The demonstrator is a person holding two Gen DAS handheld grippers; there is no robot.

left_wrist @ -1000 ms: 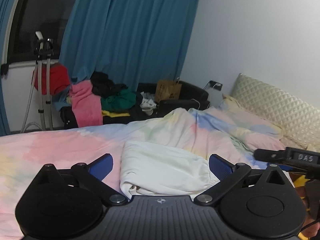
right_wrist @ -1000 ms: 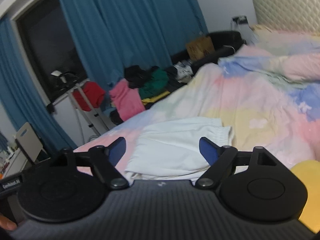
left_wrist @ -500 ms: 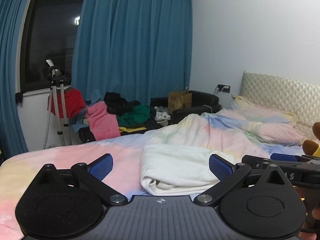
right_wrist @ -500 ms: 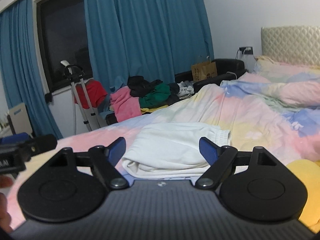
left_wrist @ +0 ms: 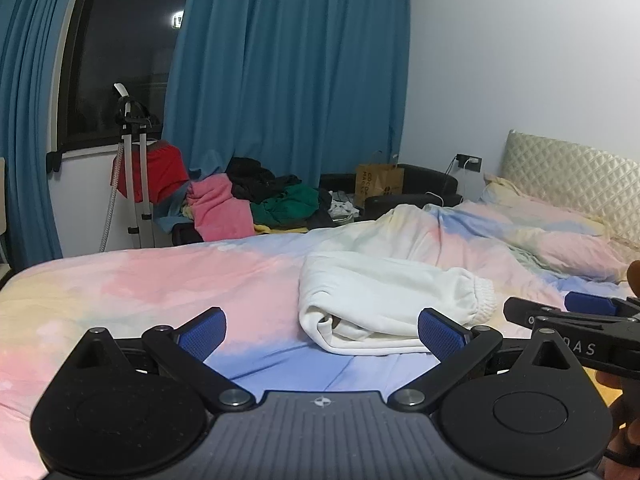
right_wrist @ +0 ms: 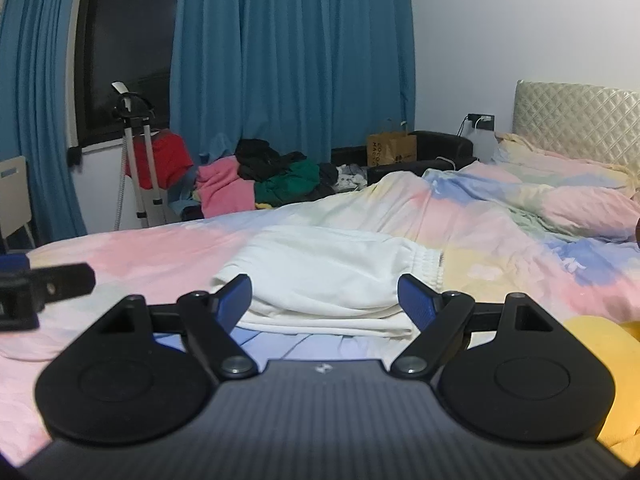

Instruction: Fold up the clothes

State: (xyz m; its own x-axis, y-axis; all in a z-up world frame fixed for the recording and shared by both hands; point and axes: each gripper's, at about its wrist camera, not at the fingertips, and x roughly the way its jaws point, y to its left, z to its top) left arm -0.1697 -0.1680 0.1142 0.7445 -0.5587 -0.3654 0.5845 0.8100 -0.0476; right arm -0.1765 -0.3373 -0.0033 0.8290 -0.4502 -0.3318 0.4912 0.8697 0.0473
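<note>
Left gripper [left_wrist: 322, 330] spread wide, nothing held, right gripper [right_wrist: 325, 298] likewise parted and empty, folded white garment [right_wrist: 332, 276] laid on pastel bedspread [left_wrist: 160, 280], seemingly untouched.

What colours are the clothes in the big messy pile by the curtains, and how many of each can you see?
Pink: 1, the pink cloth
Black: 1, the black heap
Green: 1, the green garment
Red: 1, the red garment beside the pile
Total: 4 that I can tell apart.
</note>
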